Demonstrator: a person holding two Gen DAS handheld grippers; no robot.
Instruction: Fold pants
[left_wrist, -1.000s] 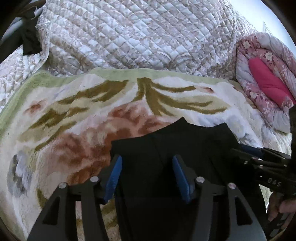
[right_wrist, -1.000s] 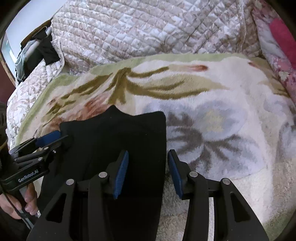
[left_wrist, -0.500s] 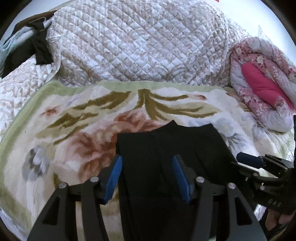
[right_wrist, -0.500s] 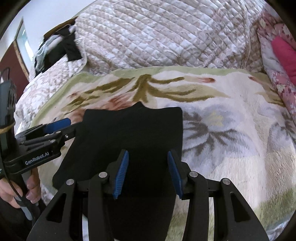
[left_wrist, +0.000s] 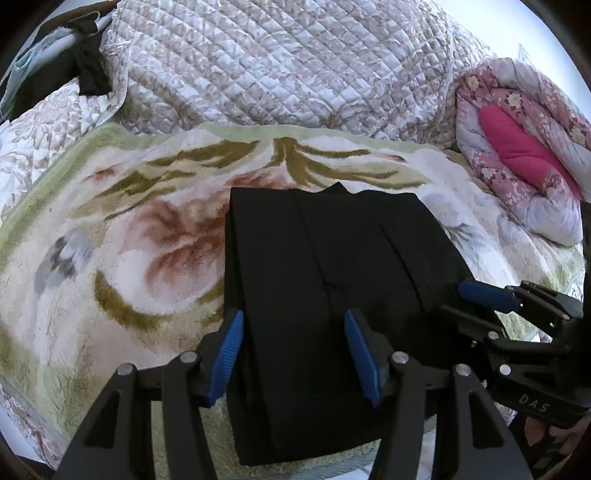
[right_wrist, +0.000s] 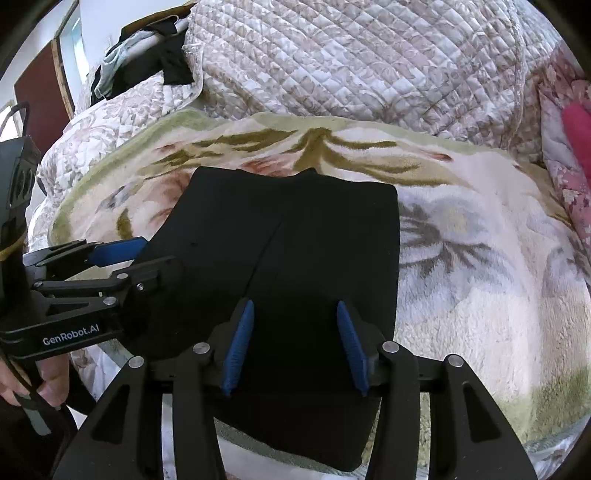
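Folded black fabric pants (left_wrist: 332, 280) lie flat on the fluffy floral blanket (left_wrist: 122, 254), directly under and ahead of both grippers. Left gripper (left_wrist: 293, 354) spread, holding nothing. Right gripper (right_wrist: 293, 343) spread too, hovering beside it. Quilted beige bedspread (left_wrist: 280, 62) beyond.

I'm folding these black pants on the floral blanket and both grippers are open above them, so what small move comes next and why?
Probably lower the left gripper and right gripper onto the near edge of the black folded pants and close. Both hang open, holding nothing, and the pants lie flat on the floral fleece blanket.
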